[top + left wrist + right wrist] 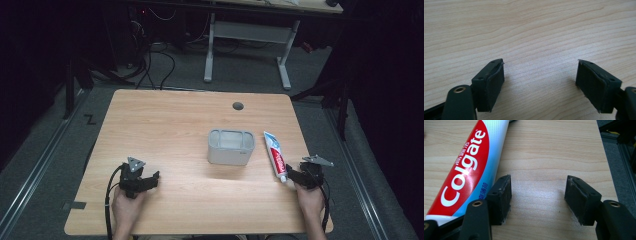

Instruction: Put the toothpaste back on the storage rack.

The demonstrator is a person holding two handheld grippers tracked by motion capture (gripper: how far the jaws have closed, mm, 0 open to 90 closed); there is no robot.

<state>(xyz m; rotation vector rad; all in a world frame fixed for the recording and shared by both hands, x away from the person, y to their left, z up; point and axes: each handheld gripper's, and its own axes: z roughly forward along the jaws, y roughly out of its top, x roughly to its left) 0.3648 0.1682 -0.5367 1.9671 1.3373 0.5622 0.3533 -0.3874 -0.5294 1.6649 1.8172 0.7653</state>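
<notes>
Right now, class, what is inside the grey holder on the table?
The grey holder looks empty: the high view shows pale inner walls and no contents. Its near wall hides the front of the floor. The toothpaste tube lies outside, beside it.

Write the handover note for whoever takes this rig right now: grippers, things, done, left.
Left gripper: open, holding nothing, low over bare wood at the near left of the table.
Right gripper: open, holding nothing, just beside the toothpaste tube; the tube lies outside the jaws.
Toothpaste tube: flat on the table, right of the grey holder, cap end toward the person.
Done: nothing gripped yet.
Left: probably shift the right gripper over the tube, grip it, and move it, likely into the holder.
</notes>
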